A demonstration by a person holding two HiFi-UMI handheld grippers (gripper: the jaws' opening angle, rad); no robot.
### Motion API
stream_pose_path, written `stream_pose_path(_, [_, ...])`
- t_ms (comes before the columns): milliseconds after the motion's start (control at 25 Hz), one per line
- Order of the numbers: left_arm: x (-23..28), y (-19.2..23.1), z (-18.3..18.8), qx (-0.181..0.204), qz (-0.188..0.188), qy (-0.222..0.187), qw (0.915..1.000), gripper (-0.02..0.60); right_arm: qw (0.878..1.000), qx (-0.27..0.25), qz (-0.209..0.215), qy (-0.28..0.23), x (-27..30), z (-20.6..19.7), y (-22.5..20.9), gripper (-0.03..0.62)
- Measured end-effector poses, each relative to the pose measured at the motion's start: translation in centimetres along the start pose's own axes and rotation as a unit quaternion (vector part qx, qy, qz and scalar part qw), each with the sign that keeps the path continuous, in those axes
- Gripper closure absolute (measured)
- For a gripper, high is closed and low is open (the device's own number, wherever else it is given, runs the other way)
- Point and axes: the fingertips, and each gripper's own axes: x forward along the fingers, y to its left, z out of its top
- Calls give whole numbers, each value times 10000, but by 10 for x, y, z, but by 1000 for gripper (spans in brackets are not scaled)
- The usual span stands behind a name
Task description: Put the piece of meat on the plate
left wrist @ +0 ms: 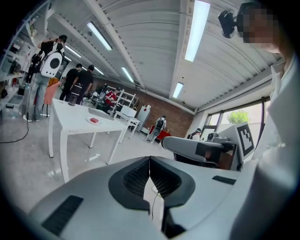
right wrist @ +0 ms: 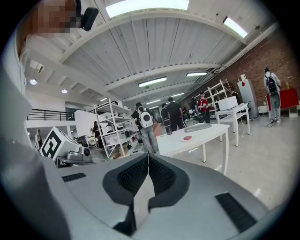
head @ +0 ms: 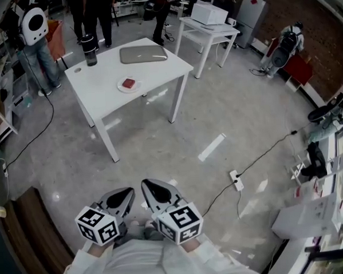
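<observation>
Head view. Two grippers held low and near, side by side, each with one marker cube: left gripper (head: 124,198), right gripper (head: 154,190). Both are well apart from the work area. Two white tables stand far across the concrete floor. The nearer tabletop (head: 156,71), far left of centre, carries four things: one plate (head: 123,88), one red piece of meat (head: 128,82) lying on that plate, one closed laptop (head: 143,53) on the far side, and one dark cup (head: 89,50) at the far left corner. The second table (head: 203,31), farther right, holds one white box (head: 209,13). One power strip (head: 237,180) lies on the floor to the right, its cable trailing off right. Several people stand beyond the tables.

Left gripper view. Fingers (left wrist: 136,178) pressed together at the tips, nothing between them. The tabletop shows far left, with the one plate and meat (left wrist: 94,120) on it.

Right gripper view. Fingers (right wrist: 161,176) likewise closed tip to tip and empty. The same plate with meat (right wrist: 187,138) sits on the tabletop, far right of centre.
</observation>
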Motion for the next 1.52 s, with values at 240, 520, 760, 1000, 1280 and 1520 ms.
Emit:
stream_pose_path(240, [12,-7,-20,-328,-23,64,9994,571,9993,139,27,336,-5,-24,-18,579])
stream_pose_path(520, [31,16,-18,-454,5,180,9988,571,9986,236,35,462,23,-24,-38,579])
stream_pose_path(760, [62,67,15,-429,-5,213,9989,571,9982,238,-19,546,79,-12,-64,579])
stream_pose_path(1000, [91,135,78,-305,-54,191,9993,571,9983,147,-265,502,156,28,-98,579])
stream_pose_path(1280, [119,205,133,-190,-268,253,9991,571,9983,123,-464,318,243,68,-121,579])
stream_pose_path(1520, [134,249,153,32,-325,457,9984,571,9969,160,-721,253,280,85,-131,579])
